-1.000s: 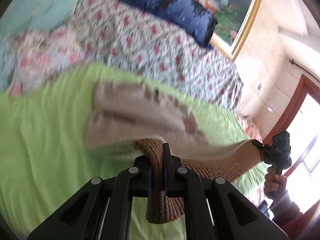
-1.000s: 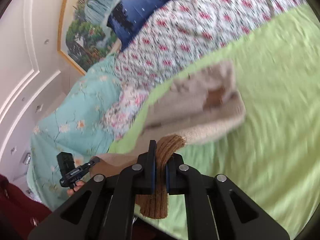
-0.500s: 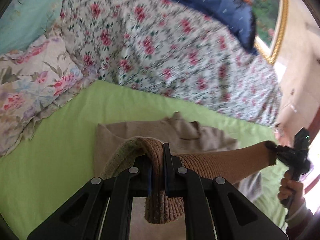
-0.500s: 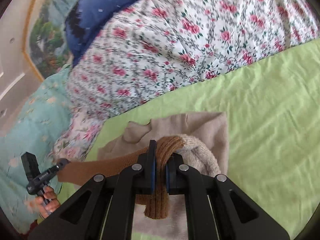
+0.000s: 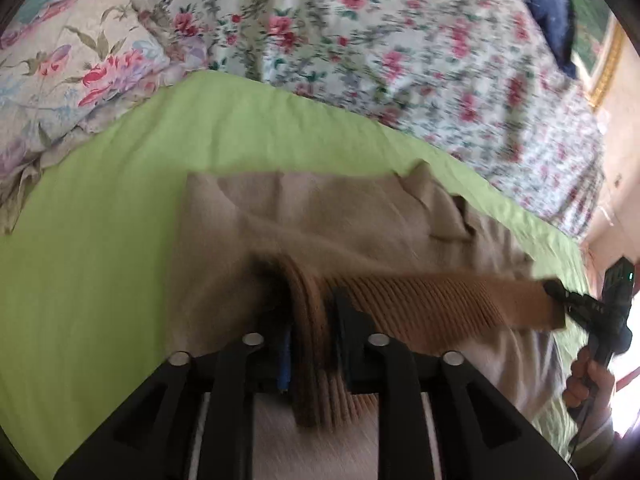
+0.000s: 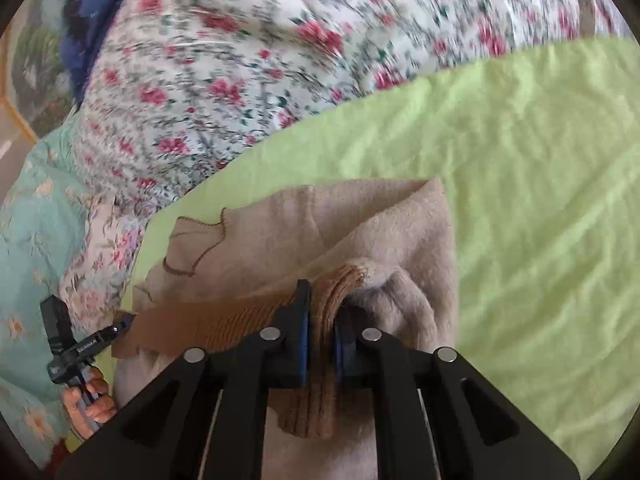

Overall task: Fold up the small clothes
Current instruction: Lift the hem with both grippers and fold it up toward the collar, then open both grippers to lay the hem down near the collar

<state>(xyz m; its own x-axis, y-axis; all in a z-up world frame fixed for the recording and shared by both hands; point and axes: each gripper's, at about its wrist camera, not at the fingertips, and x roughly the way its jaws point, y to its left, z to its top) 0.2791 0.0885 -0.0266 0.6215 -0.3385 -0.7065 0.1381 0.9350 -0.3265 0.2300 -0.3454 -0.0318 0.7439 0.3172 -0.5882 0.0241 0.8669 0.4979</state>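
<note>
A small beige knit sweater (image 5: 320, 216) lies on the green sheet (image 5: 100, 240), its collar toward the floral quilt. Its brown ribbed hem (image 5: 440, 300) is stretched taut between my two grippers above the sweater's body. My left gripper (image 5: 312, 316) is shut on one hem corner. My right gripper (image 6: 322, 320) is shut on the other corner of the hem (image 6: 224, 320), with the sweater (image 6: 320, 224) below it. Each gripper shows in the other's view: the right one (image 5: 568, 308) at the far right, the left one (image 6: 100, 338) at the far left.
A floral quilt (image 5: 400, 52) is heaped behind the sweater, with a floral pillow (image 5: 68, 72) at the left and a dark blue pillow (image 5: 548, 4) beyond. A turquoise blanket (image 6: 32, 216) lies at the left of the right wrist view. Green sheet (image 6: 540, 200) stretches to the right.
Both grippers have carried the hem forward and down over the sweater toward the collar. The sweater, swinging and blurred a second ago, now lies flat on the sheet.
</note>
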